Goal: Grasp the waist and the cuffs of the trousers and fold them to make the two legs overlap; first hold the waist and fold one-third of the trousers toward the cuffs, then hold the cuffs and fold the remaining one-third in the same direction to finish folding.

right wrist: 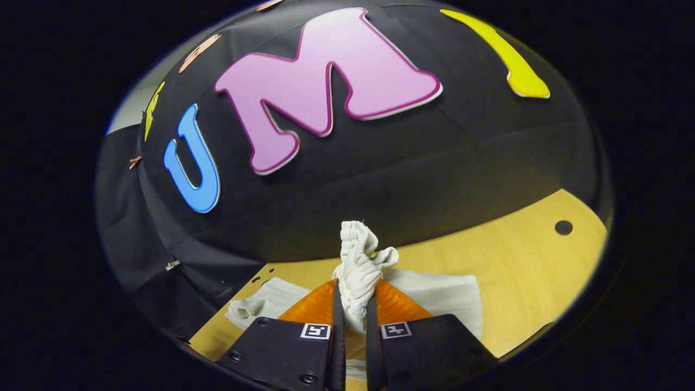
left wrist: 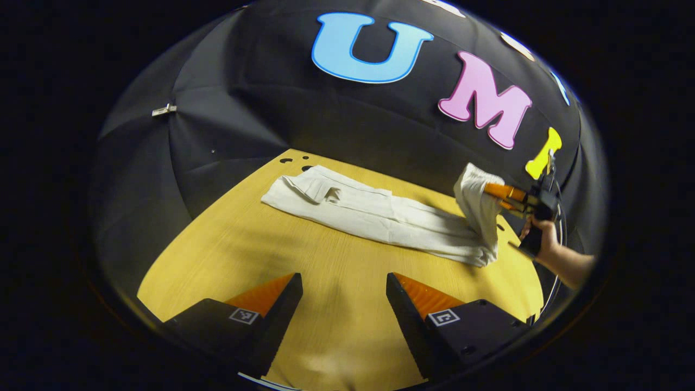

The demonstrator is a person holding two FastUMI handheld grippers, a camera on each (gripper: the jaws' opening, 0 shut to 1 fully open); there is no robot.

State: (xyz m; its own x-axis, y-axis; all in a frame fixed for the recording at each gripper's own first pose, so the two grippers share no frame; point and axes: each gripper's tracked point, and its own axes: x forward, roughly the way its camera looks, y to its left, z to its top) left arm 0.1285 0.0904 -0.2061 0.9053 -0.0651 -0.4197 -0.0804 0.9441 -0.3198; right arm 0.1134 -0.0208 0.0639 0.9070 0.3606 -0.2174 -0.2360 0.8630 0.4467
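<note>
Cream trousers [left wrist: 380, 217] lie stretched across the wooden table [left wrist: 244, 250], legs laid together, a pocket-like flap near their far left end. Their right end is lifted off the table, pinched in my right gripper [left wrist: 497, 198], which a hand [left wrist: 543, 239] holds. In the right gripper view that gripper [right wrist: 354, 293] is shut on a bunched wad of the trousers [right wrist: 358, 260], with the rest spread flat below it. My left gripper [left wrist: 343, 279] stands open over bare table, well short of the trousers, nothing between its fingers. Which end is held, waist or cuffs, I cannot tell.
The black cloth wall [left wrist: 228, 130] closes in behind the table's far edge. Small holes [left wrist: 286, 160] mark the far left corner of the table, and another hole [right wrist: 563, 227] shows in the right gripper view. Bare wood [right wrist: 532, 271] lies to the right of the trousers.
</note>
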